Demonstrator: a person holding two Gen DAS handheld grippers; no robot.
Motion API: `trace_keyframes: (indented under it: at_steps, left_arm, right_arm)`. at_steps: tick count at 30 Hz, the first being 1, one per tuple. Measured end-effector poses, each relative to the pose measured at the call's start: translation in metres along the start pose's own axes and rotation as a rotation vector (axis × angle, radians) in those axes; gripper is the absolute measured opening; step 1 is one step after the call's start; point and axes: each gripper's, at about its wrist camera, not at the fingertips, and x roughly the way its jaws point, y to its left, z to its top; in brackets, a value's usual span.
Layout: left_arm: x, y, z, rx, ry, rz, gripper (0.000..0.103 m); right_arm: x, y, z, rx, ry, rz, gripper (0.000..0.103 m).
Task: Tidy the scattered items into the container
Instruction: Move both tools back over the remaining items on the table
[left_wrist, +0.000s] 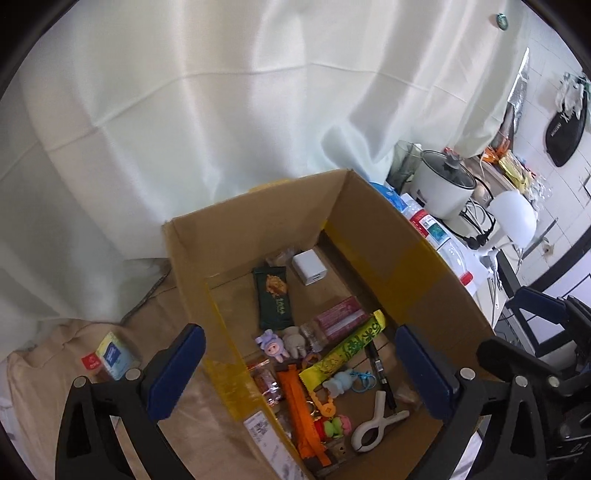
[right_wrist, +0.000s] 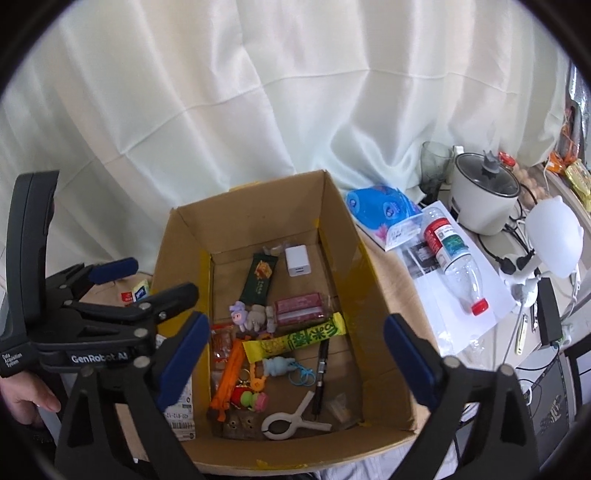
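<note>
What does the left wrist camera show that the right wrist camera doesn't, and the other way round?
Only the left wrist view shows the black bag hanging on the tiled wall. Only the right wrist view shows a person's hand gripping the left claw's handle, plus the whole plastic bottle down to its red cap. Both show the cardboard box filled with small items, the white clip, the rice cooker, and both claws open: left claw, right claw.

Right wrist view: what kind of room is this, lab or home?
Likely a home, a kitchen corner: a rice cooker with eggs beside it, tiled wall, and a white sheet hung behind the cardboard box.
</note>
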Motion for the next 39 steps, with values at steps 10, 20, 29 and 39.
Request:
trace_keyframes:
  at_steps: [10,20,29,39]
  left_arm:
    - [-0.038,0.083,-0.028,-0.166,-0.043,0.104,0.103]
    - [-0.065,0.217,-0.122,-0.417,0.021,0.301,0.103]
    - [-0.064,0.270,-0.173,-0.529,0.080,0.331,0.103]
    - [-0.060,0.290,-0.188,-0.566,0.091,0.302,0.103]
  right_arm:
    - [0.012,0.057,0.017,-0.107,-0.001,0.080,0.102]
    - [0.039,0.175,0.021,-0.264,-0.001,0.211,0.102]
    - [0.066,0.254,0.007,-0.375,0.031,0.263,0.102]
    - [0.080,0.287,-0.001,-0.414,0.068,0.277,0.102]
